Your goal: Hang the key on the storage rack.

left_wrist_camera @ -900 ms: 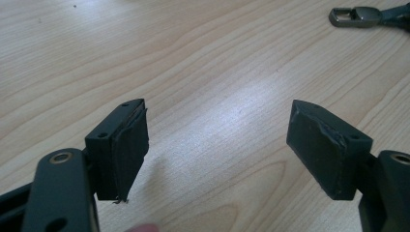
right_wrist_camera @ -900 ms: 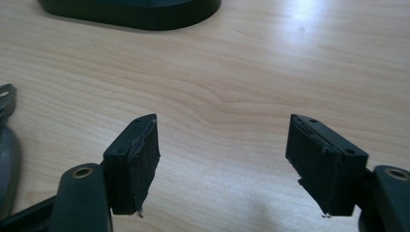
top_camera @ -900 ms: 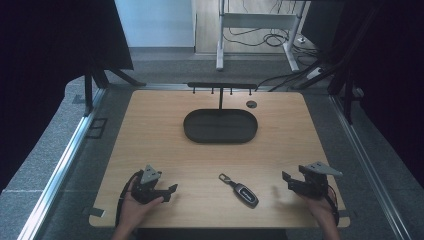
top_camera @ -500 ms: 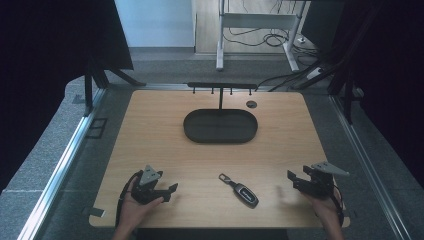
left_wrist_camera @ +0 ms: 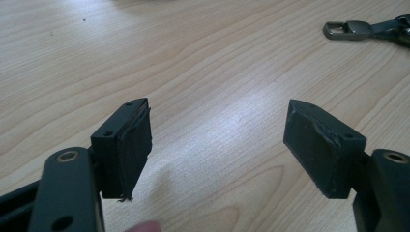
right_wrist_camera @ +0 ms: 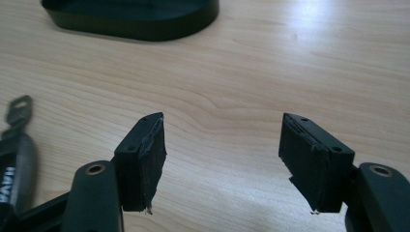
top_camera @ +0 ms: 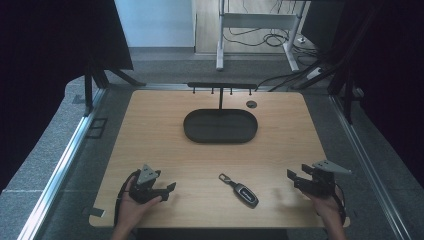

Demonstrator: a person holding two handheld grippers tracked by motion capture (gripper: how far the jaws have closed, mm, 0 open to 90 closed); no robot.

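A black car key fob (top_camera: 242, 190) with a metal clip lies on the wooden table (top_camera: 150, 130) near its front edge, between the two hands. My left gripper (top_camera: 170, 189) rests low at the front left, open, nothing between its jaws; the fob's clip (left_wrist_camera: 345, 30) shows at the upper right of the left gripper view. My right gripper (top_camera: 292, 179) sits at the front right, open and empty, with the fob (right_wrist_camera: 14, 159) at the left edge of the right gripper view. A black oval tray (top_camera: 220, 126) sits mid-table, farther back; its rim (right_wrist_camera: 130, 21) tops the right gripper view.
A black rack with small hooks (top_camera: 221, 86) stands on a post behind the tray. A small round dark disc (top_camera: 251, 104) lies at the back right. Metal rails run along the table's left (top_camera: 65, 160) and right sides. Cables lie on the floor beyond.
The right hand and its gripper have drifted slightly right and toward the front edge. The left gripper and the key fob have stayed put.
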